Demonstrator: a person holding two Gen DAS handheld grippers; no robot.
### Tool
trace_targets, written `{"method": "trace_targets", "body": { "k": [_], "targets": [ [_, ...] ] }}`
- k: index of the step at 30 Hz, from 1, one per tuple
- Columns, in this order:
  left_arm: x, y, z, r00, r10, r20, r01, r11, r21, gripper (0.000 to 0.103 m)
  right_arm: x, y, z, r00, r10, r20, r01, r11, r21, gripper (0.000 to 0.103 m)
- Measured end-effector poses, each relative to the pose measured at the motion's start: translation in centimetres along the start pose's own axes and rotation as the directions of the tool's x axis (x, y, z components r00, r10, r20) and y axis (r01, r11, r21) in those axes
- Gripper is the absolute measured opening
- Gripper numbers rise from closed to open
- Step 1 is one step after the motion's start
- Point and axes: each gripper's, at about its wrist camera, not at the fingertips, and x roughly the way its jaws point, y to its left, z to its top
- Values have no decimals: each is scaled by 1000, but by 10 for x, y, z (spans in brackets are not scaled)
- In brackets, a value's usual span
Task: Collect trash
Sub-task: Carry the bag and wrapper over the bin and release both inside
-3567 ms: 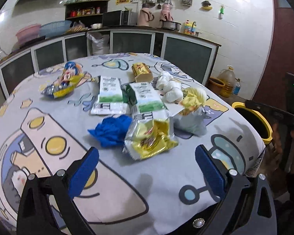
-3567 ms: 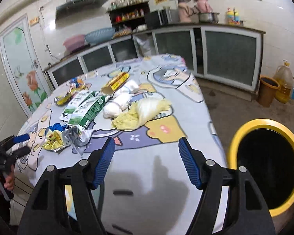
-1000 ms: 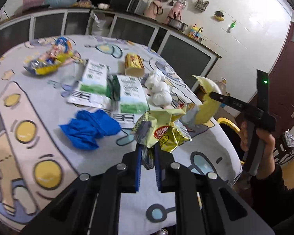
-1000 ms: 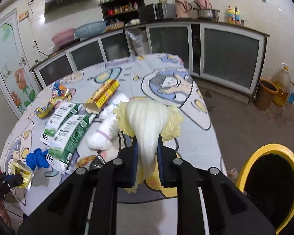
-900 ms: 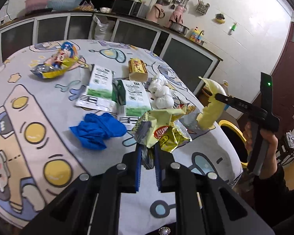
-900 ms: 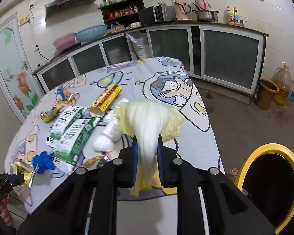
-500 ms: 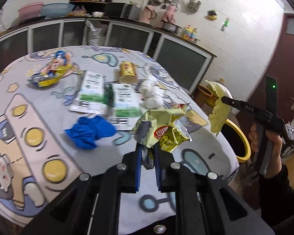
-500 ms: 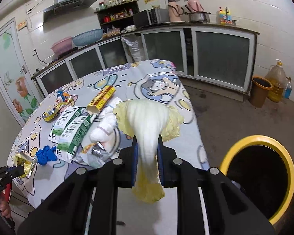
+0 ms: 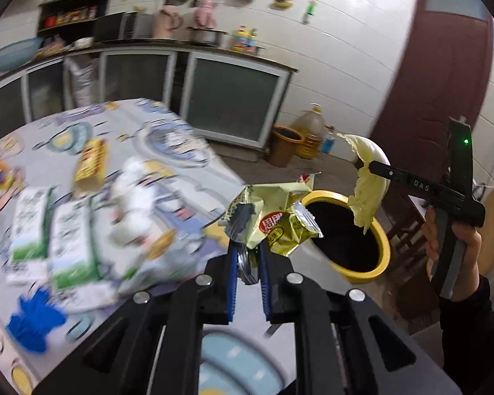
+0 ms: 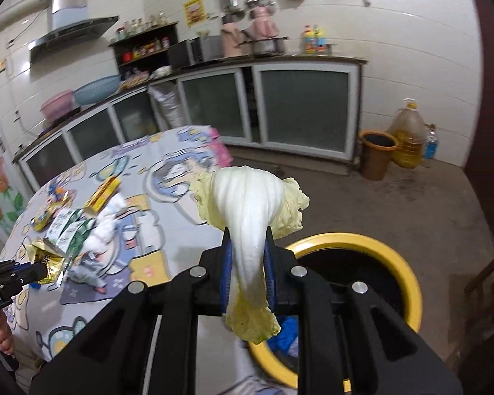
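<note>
One yellow-rimmed bin [image 10: 408,283]; one cabbage leaf [image 10: 250,210]; one yellow snack wrapper [image 9: 273,220]; two green-and-white cartons [image 9: 72,237]; one blue glove [image 9: 33,322]; one yellow box [image 9: 90,163]; two grippers [image 9: 248,270].

A crumpled yellow wrapper [image 9: 273,220] sticks up, pinched between the left fingers [image 9: 233,283]. A limp cabbage leaf [image 10: 252,227] droops between the right fingers [image 10: 226,273], above the yellow-rimmed bin [image 10: 408,276].

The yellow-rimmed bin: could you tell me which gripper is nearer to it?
Right. The right gripper, holding the cabbage leaf, hangs at the yellow-rimmed bin; the left gripper, holding the snack wrapper, is back over the table.
</note>
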Motion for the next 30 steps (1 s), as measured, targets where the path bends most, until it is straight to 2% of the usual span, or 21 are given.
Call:
{"method": "trace_targets", "body": {
  "k": [7, 14, 19, 30],
  "targets": [
    [53, -48, 30, 998, -65, -25, 66, 995, 73, 11, -4, -41, -6, 998, -66, 6, 65, 996, 57, 17],
    [104, -91, 43, 989, -121, -82, 130, 983, 127, 11, 8, -73, -26, 994, -97, -44, 102, 987, 126, 17],
    [137, -117, 45, 984, -131, -123, 149, 977, 150, 11, 17, -91, -44, 991, -109, -82, 121, 978, 168, 18],
    [207, -146, 34, 967, -124, -221, 161, 975, 156, 11, 34, -122, -78, 979, -121, -165, 159, 957, 241, 18]
  ]
}}
